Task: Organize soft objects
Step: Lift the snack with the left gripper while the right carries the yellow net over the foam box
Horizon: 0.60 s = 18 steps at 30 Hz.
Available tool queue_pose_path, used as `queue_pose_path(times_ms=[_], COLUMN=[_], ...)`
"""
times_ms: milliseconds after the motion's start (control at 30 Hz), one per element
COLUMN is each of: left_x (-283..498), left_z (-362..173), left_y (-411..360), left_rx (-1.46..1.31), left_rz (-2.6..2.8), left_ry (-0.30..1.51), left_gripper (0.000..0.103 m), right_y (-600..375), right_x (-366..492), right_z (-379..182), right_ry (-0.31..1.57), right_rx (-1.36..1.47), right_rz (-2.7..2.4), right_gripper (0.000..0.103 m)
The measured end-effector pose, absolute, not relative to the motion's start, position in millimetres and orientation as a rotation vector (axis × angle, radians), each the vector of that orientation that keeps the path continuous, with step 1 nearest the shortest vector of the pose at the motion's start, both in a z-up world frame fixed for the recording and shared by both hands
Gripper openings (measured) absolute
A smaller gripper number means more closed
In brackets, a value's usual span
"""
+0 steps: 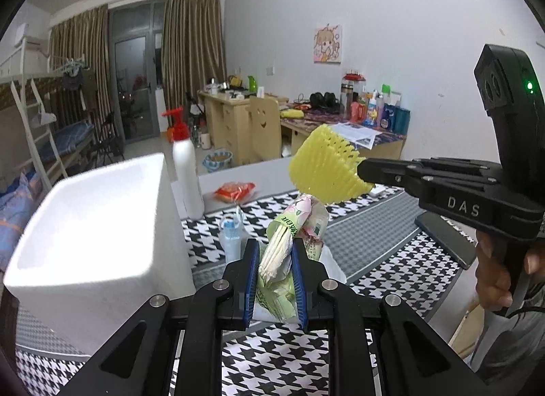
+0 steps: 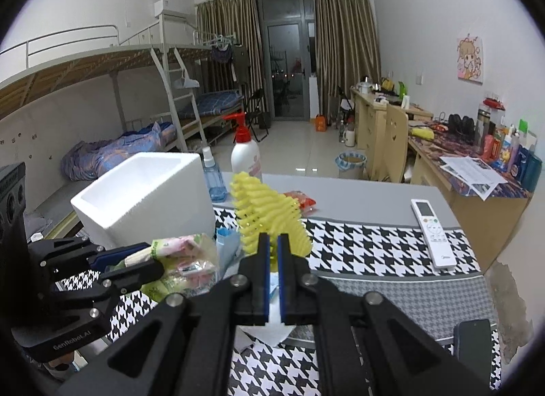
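My left gripper (image 1: pixel 274 253) is shut on a green and pink tissue pack (image 1: pixel 289 246) and holds it above the houndstooth cloth (image 1: pixel 391 270). It also shows in the right wrist view (image 2: pixel 143 259), with the pack (image 2: pixel 184 256) sticking out. My right gripper (image 2: pixel 273 242) is shut on a yellow foam net (image 2: pixel 269 215), held in the air; in the left wrist view the gripper (image 1: pixel 361 169) and net (image 1: pixel 327 168) are up at the right. An open white foam box (image 1: pixel 92 219) stands left, also in the right wrist view (image 2: pixel 143 191).
A white pump bottle with red top (image 1: pixel 185 171) and a blue spray bottle (image 2: pixel 213 178) stand behind the box. A red snack bag (image 1: pixel 235 190), a white remote (image 2: pixel 432 232) and a dark phone (image 2: pixel 473 338) lie on the table. A small blue packet (image 1: pixel 231 232) lies below the grippers.
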State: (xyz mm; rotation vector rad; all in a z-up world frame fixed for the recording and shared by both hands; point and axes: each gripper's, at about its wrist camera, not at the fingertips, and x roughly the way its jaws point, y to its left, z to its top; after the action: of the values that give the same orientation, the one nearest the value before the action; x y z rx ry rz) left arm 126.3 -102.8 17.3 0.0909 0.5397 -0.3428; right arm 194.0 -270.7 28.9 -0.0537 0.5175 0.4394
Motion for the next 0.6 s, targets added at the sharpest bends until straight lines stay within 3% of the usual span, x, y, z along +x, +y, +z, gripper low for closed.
queue_pose_path(times_ms=[600], left_x=[127], left_z=[47], left_y=[-93], left_rx=[0.112], left_rz=[-0.347], left_ry=[0.432], left_gripper=[0.020], right_y=[-271], right_x=[181], right_z=[43], right_ry=[0.439], right_rx=[-0.031], right_rz=[0.404], right_gripper=[0.006])
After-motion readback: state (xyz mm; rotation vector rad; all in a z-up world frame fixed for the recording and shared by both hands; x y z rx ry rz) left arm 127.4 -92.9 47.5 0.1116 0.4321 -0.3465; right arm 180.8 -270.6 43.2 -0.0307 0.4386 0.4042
